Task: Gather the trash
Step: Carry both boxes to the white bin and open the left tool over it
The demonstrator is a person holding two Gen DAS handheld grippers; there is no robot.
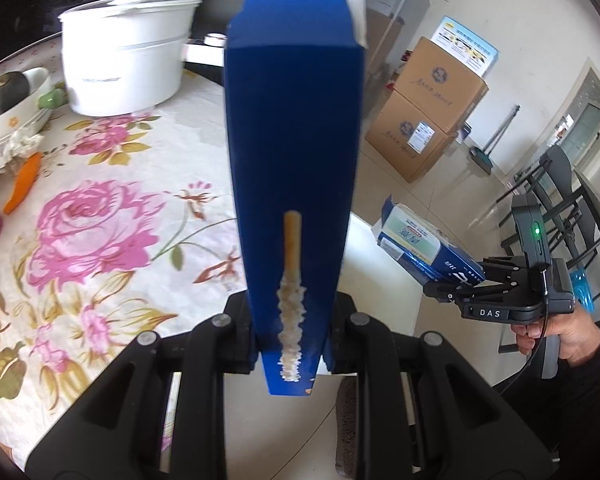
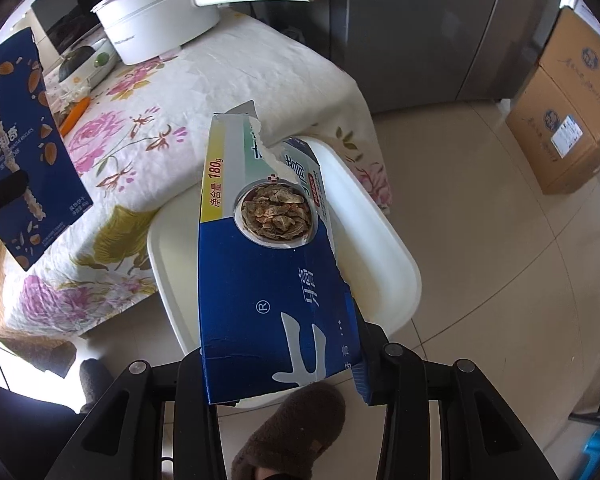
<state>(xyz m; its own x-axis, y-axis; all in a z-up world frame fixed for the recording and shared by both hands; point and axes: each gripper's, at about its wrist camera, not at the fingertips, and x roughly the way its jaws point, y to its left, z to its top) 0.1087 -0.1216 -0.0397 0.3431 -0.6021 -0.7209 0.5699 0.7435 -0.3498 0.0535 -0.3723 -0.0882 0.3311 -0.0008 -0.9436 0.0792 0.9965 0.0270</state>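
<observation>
My left gripper (image 1: 294,336) is shut on a tall blue biscuit box (image 1: 296,128), whose narrow side, printed with a biscuit stick, faces the camera. The same box (image 2: 24,140) shows at the left of the right wrist view, with one black finger (image 2: 4,196) across it. My right gripper (image 2: 284,364) is shut on a torn blue and white toothpaste box (image 2: 260,280). That box hangs over an open white bin (image 2: 380,232) on the floor beside the table. In the left wrist view the right gripper (image 1: 460,280), in a person's hand, holds the toothpaste box (image 1: 424,246) off the table's edge.
A table with a floral cloth (image 1: 112,216) carries a white lidded pot (image 1: 128,56), stacked bowls (image 1: 16,108) and an orange peeler (image 1: 22,184). Stacked cardboard boxes (image 2: 568,120) stand on the tiled floor. A foot in a brown slipper (image 2: 296,428) is next to the bin. Dark chairs (image 1: 556,200) stand at the right.
</observation>
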